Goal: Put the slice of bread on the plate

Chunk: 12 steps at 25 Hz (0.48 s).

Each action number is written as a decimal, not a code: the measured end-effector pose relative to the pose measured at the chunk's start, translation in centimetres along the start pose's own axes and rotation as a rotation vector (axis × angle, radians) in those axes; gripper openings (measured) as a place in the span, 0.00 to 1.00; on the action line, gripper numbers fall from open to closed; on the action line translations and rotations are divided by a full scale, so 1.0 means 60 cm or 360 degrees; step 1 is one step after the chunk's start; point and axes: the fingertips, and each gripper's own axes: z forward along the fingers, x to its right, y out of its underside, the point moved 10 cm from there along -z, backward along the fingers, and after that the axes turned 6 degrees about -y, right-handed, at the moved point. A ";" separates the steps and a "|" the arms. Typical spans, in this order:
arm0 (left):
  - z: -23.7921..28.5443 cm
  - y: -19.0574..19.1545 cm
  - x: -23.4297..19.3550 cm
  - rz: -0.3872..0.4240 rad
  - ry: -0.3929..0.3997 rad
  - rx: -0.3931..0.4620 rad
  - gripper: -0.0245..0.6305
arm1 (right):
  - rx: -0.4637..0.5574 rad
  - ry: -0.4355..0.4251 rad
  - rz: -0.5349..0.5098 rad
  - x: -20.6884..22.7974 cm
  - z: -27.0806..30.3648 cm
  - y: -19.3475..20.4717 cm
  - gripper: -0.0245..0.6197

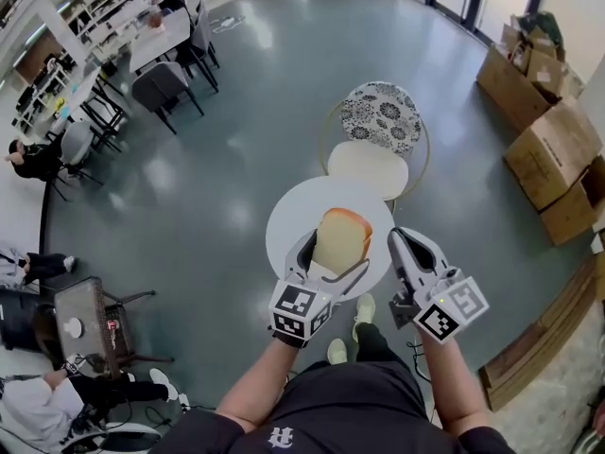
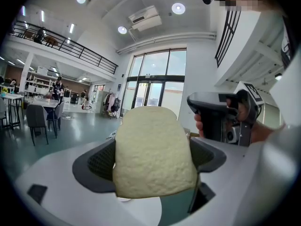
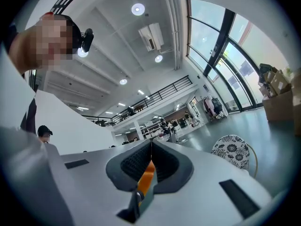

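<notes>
Gripping the slice of bread (image 1: 342, 237) by its side edges in the left claw (image 1: 337, 252), upright, above a white round top (image 1: 286, 218); cannot tell whether plate or small desk. Keeping the right claw (image 1: 404, 242) pressed together, empty, just right of it. Risking a crushed or torn slice with a harder squeeze, or a drop past the near rim with a release too soon or off-centre. Open floor (image 1: 208, 187) left and near; chair (image 1: 381, 116) just beyond the far rim; cardboard boxes (image 1: 548, 149) far right, well apart.

Head view steeply down, gripper views upward, patterned chair (image 1: 381, 116) shared
</notes>
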 end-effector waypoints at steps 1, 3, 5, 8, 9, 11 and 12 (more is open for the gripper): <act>0.015 0.001 -0.004 0.0001 -0.0012 -0.0011 0.79 | -0.0006 -0.0011 0.0009 0.016 0.008 -0.003 0.05; 0.048 0.005 -0.011 0.0001 -0.0035 -0.0033 0.79 | -0.0019 -0.0035 0.0024 0.051 0.025 -0.009 0.05; 0.080 0.011 -0.020 -0.0005 -0.0057 -0.0054 0.79 | -0.0035 -0.0059 0.0040 0.085 0.043 -0.012 0.05; 0.121 0.022 -0.032 -0.0015 -0.0089 -0.0092 0.79 | -0.0078 -0.0093 0.0067 0.131 0.072 -0.011 0.05; 0.133 0.025 -0.037 -0.0019 -0.0100 -0.0105 0.79 | -0.0093 -0.0104 0.0075 0.145 0.080 -0.011 0.05; 0.158 0.034 -0.047 -0.0034 -0.0125 -0.0132 0.79 | -0.0121 -0.0120 0.0089 0.174 0.096 -0.008 0.05; 0.170 0.039 -0.054 -0.0043 -0.0136 -0.0148 0.79 | -0.0131 -0.0124 0.0096 0.189 0.103 -0.007 0.05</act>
